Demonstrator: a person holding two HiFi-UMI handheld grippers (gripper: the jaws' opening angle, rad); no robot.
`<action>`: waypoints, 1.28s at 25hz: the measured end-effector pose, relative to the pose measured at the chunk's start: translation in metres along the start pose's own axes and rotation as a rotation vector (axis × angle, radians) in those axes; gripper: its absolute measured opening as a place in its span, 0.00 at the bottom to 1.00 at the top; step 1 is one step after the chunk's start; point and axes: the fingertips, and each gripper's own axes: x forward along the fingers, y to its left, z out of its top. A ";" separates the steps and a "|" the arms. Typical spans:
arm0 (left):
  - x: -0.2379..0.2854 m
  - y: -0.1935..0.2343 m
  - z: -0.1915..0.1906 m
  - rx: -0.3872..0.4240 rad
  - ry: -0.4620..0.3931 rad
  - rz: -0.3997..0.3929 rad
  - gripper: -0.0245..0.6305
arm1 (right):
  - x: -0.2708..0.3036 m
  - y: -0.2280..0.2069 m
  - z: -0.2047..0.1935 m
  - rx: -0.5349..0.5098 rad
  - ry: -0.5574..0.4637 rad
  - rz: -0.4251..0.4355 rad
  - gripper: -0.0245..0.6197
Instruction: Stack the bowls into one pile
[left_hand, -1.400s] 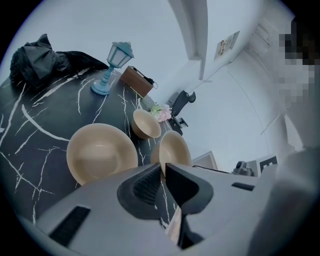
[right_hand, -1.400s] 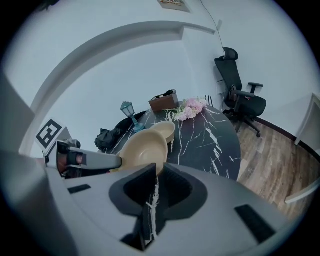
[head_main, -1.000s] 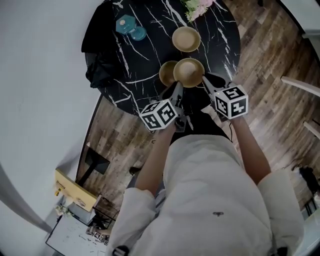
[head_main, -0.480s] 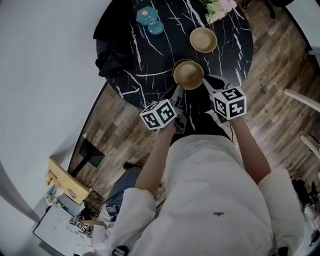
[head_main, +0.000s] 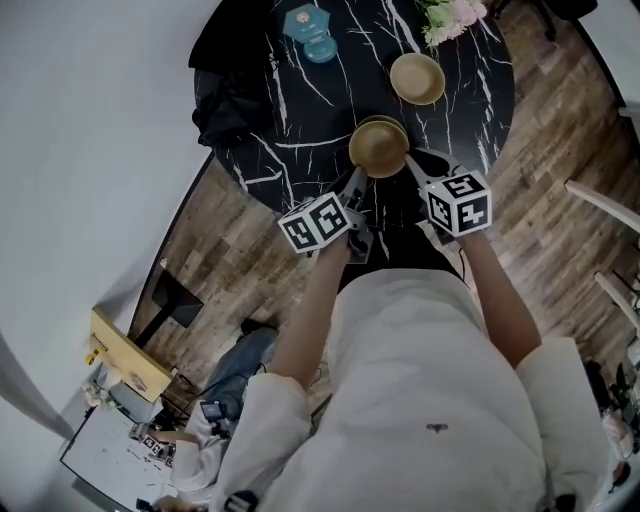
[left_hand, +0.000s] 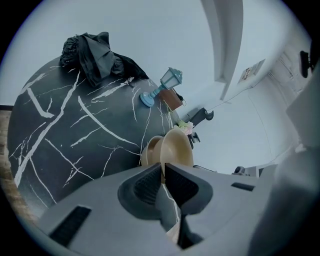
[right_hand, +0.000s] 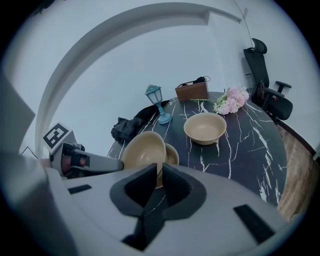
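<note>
Both grippers hold one tan bowl (head_main: 379, 148) by opposite rims, just above the black marble table (head_main: 300, 120). My left gripper (head_main: 356, 180) is shut on its near-left rim and my right gripper (head_main: 409, 166) is shut on its right rim. A second tan bowl (head_main: 372, 121) sits on the table almost wholly under the held one. In the left gripper view the held bowl (left_hand: 178, 147) overlaps that second bowl (left_hand: 150, 151) ahead of the left gripper (left_hand: 163, 172). A third bowl (right_hand: 205, 127) stands alone farther back, beyond the held bowl (right_hand: 143, 150) and the right gripper (right_hand: 160, 172).
A teal lantern (head_main: 310, 30), pink flowers (head_main: 450, 12) and a black cloth (head_main: 225, 95) lie toward the table's far side. A brown box (right_hand: 191, 91) sits at the back edge. An office chair (right_hand: 267, 95) stands off to the right on the wooden floor (head_main: 560, 130).
The held bowl has travelled left over the second bowl and sunk a little; the second bowl, earlier showing at its left, is now almost covered. Both grips are unchanged.
</note>
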 end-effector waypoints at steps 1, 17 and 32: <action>0.001 0.001 -0.001 -0.003 0.005 0.002 0.08 | 0.001 -0.001 0.000 0.002 0.002 -0.002 0.10; 0.018 -0.001 -0.014 -0.037 0.079 -0.046 0.08 | 0.011 -0.019 -0.011 0.050 0.040 -0.018 0.08; 0.013 0.012 -0.018 -0.007 0.093 0.031 0.08 | 0.008 -0.035 0.000 0.059 0.013 -0.027 0.08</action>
